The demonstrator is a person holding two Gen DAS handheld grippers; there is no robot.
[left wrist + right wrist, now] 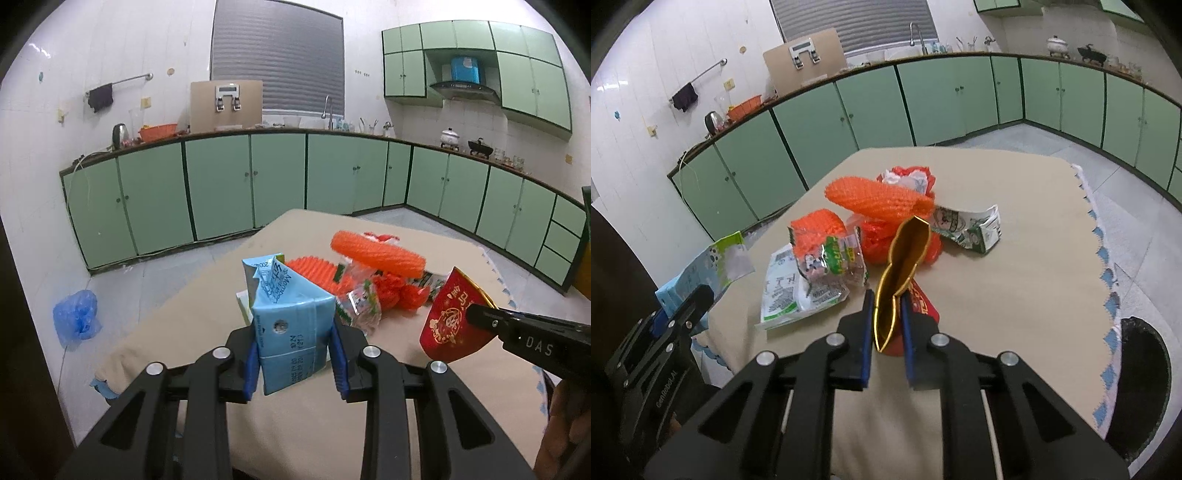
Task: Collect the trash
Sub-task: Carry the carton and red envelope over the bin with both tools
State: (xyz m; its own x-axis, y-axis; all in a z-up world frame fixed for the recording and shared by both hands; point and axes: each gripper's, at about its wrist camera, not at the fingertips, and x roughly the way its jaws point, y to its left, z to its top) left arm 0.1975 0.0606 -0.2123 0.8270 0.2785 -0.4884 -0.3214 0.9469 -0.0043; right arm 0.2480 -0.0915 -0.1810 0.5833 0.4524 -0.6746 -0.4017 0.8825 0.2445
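My left gripper (295,343) is shut on a crumpled light-blue drink carton (288,314), held upright above the table's near edge. In the right wrist view that carton (701,269) and the left gripper (698,295) show at the far left. My right gripper (886,306) is shut on a red packet with a gold lining (905,251), its open mouth pointing away from me. The left wrist view shows the same packet (450,321) at the right gripper's tip (480,314). More trash lies mid-table: orange foam netting (875,199), a snack wrapper (831,266), a crushed green-and-white carton (971,229).
The table has a beige cloth (997,295) with a blue-trimmed edge. A dark round bin (1141,387) stands below its right edge. A blue plastic bag (75,319) lies on the floor at the left. Green cabinets (221,184) line the far walls.
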